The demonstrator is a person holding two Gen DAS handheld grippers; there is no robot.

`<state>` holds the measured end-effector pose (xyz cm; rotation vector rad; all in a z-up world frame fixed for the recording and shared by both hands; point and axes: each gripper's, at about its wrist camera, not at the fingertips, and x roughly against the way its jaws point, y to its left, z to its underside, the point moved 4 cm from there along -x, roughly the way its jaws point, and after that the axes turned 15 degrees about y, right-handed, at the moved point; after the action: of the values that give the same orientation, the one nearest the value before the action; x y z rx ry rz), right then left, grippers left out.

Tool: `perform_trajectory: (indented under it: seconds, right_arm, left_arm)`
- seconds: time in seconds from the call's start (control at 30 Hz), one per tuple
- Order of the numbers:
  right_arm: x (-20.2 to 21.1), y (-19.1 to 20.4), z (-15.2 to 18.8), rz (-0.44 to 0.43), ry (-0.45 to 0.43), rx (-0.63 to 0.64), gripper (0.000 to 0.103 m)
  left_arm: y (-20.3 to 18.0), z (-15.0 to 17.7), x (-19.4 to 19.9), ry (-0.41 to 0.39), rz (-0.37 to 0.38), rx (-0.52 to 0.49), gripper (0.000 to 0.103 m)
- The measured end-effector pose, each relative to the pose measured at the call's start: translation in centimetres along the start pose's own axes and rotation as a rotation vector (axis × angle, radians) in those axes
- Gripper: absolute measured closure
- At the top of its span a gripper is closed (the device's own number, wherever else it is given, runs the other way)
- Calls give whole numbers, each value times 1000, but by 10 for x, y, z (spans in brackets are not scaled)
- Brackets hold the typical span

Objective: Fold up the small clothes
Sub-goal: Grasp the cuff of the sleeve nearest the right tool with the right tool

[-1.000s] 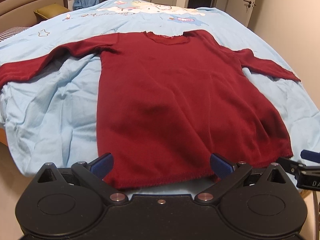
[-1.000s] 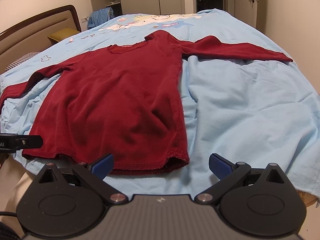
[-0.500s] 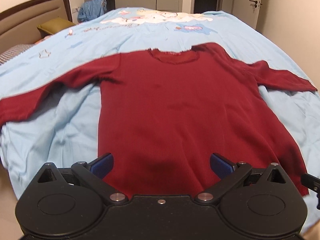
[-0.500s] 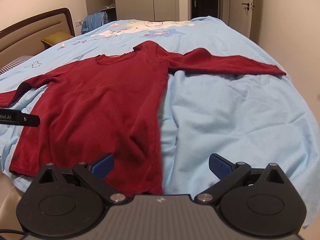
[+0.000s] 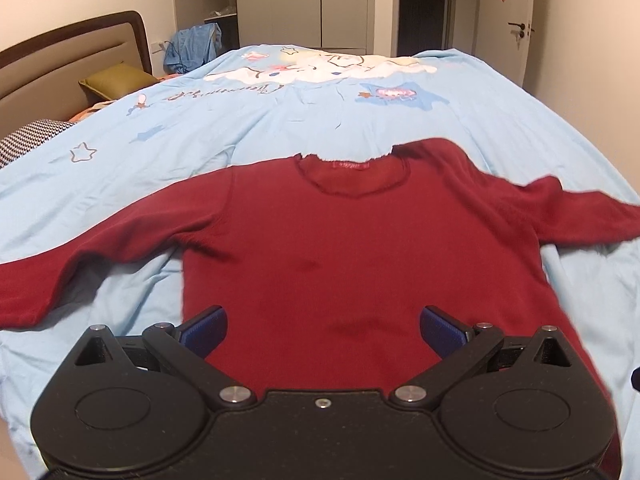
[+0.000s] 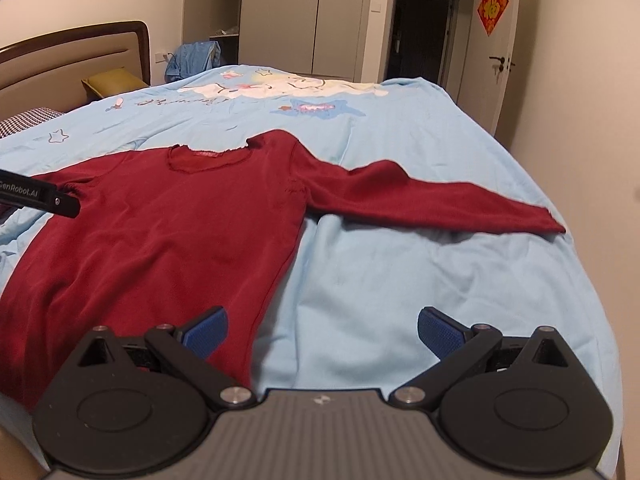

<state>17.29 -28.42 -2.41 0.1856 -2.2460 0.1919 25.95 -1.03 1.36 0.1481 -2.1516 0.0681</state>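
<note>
Room: bedroom with a bed (image 5: 500, 120) under a light blue cartoon-print cover, a padded headboard (image 5: 60, 68) at 10 o'clock, wardrobe doors (image 5: 300, 0) at 12 o'clock and a white door (image 6: 496, 60) with a red paper charm (image 6: 493, 7) at 1 o'clock.
Task thing: a dark red sweater (image 5: 360, 248) lies flat on the cover, front up, neckline toward 12 o'clock, both sleeves spread outward.
Hidden or cut off: the sweater's hem is behind both gripper bodies, so its lower edge cannot be seen. In the left wrist view the left sleeve runs off the frame at 9 o'clock and the right sleeve's cuff is cut off at 3 o'clock. The neck label is too small to read. A blue garment (image 5: 192, 46) hangs beyond the headboard, details unclear.
Left gripper (image 5: 322, 330): held low over the sweater's lower body, pointing toward the neckline; its blue-padded fingers (image 5: 204, 328) are spread wide with only red fabric seen between them, gripping nothing. Whether the pads touch the cloth cannot be told. In the right wrist view only a black part of it shows at 9 o'clock.
Right gripper (image 6: 322, 330): level over the sweater's right side edge, fingers spread wide and empty; the left finger is over red fabric, the right over bare blue cover.
</note>
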Motion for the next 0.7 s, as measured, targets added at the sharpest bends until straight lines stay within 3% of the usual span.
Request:
perform_trajectory:
  seconds: [0.47, 0.7]
  right_arm:
    - [-41, -47, -49, 41, -32, -29, 0]
    - [-77, -109, -71, 40, -124, -220, 0]
  left_arm:
    - [-47, -40, -49, 34, 20, -26, 1]
    - [-63, -55, -74, 69, 20, -19, 1]
